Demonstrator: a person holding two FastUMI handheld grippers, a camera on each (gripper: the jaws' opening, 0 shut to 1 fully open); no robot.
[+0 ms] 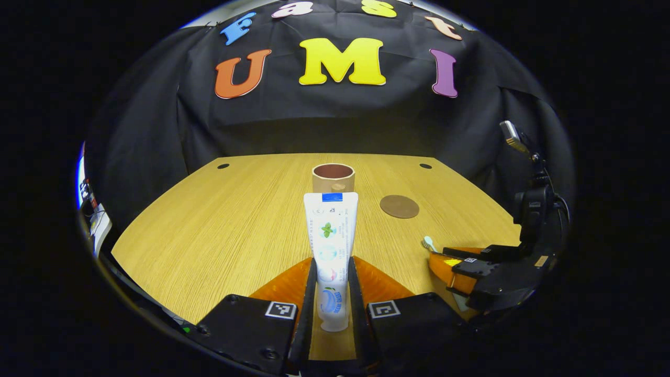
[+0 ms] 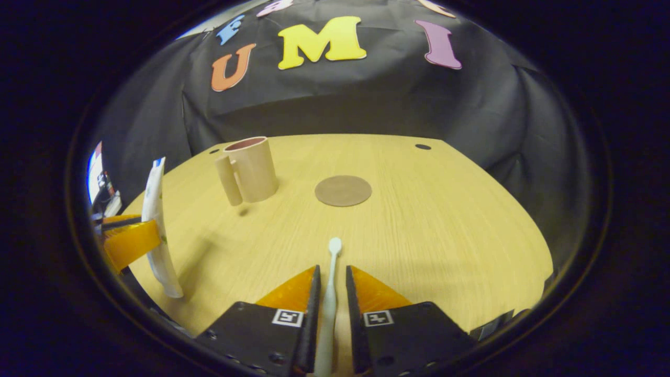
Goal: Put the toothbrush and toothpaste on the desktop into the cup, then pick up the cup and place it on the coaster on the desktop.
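Toothpaste: white tube (image 1: pixel 332 246) clamped between the two fingers of the left gripper (image 1: pixel 332 285), held upright with its cap end down and its flat crimped end up. In the right gripper view the tube (image 2: pixel 157 230) hangs above the surface, cap not touching it.
Toothbrush: pale brush (image 2: pixel 330 293) pinched by its handle between the fingers of the right gripper (image 2: pixel 330 293); its head points forward, past the fingertips. In the left gripper view the bristled head (image 1: pixel 429 244) sticks out ahead of that gripper (image 1: pixel 466 269).
Cup: tan mug (image 1: pixel 333 179) with a dark red interior, standing upright on the surface, straight ahead of the left fingers and beyond the tube's upper end. In the right gripper view it stands ahead and to the left of the fingers (image 2: pixel 250 170), handle facing the camera. Nothing can be seen inside it.
Coaster: round brown disc (image 2: pixel 343 190) lying flat on the surface, ahead of the right fingers, beyond the brush head, beside the cup but apart from it.
Surface: light wood-grain top (image 1: pixel 220 230).
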